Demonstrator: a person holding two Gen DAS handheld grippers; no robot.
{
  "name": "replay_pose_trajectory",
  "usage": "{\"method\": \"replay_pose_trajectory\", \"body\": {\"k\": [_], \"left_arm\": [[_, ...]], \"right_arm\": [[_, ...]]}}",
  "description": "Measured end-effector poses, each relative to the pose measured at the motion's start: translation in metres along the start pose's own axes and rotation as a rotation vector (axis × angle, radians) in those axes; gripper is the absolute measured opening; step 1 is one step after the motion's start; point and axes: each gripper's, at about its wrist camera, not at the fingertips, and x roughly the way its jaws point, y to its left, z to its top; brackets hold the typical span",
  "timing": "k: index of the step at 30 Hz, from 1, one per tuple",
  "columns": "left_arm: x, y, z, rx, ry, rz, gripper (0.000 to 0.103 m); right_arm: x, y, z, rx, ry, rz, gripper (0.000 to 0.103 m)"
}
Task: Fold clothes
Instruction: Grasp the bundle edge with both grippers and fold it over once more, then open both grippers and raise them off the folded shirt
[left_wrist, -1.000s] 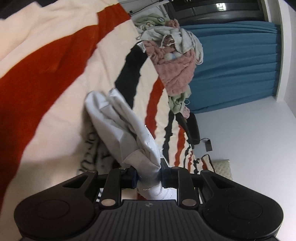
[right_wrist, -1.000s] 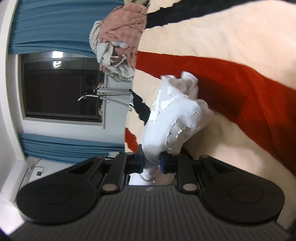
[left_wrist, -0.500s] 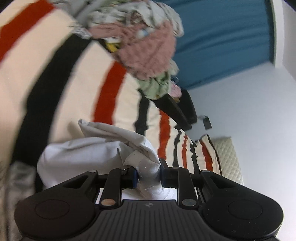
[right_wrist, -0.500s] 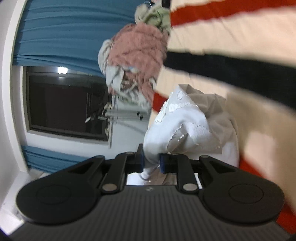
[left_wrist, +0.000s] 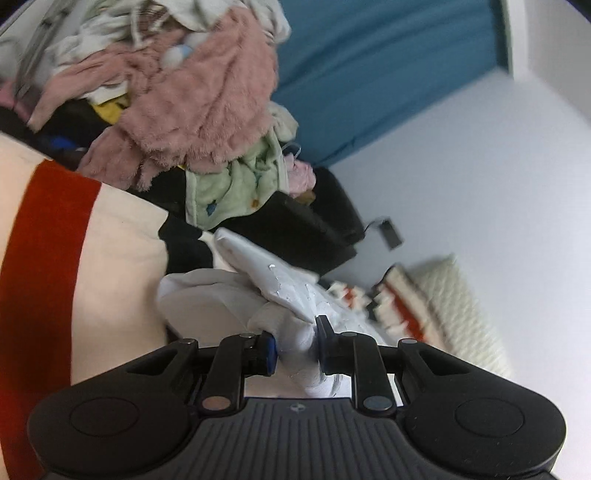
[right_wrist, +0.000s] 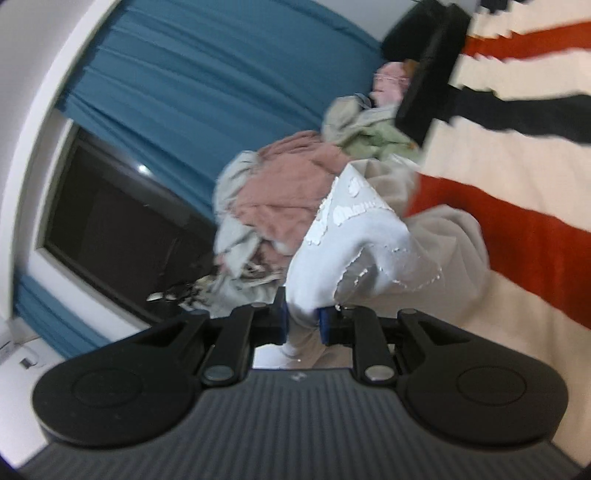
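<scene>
While the striped blanket (left_wrist: 110, 236) spreads below, a heap of clothes (left_wrist: 192, 110) crowds its far edge against the blue curtain (right_wrist: 207, 77). The white garment (right_wrist: 354, 236), bunched and with a cracked print, hangs above the blanket, pinched by the left gripper (left_wrist: 295, 350) and by the right gripper (right_wrist: 302, 322). This looks like carrying or shaking it out; next it likely needs spreading flat on a bare part, away from the heap and the black case (left_wrist: 306, 225).
</scene>
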Motion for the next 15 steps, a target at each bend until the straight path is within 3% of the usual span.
{"method": "replay_pose_trajectory", "body": {"k": [6,9,15], "left_arm": [[0.017,0.060,-0.081,0.069,0.124,0.106,0.022],[0.008,0.064,-0.113,0.175,0.147,0.145,0.025],[-0.012,0.041,-0.136,0.336,0.171,0.254,0.035]], "right_arm": [[0.019,-0.074,-0.017,0.023,0.001,-0.063,0.019],[0.010,-0.102,-0.043,0.053,0.001,-0.084,0.019],[-0.020,-0.091,-0.060,0.075,0.031,-0.221,0.020]]}}
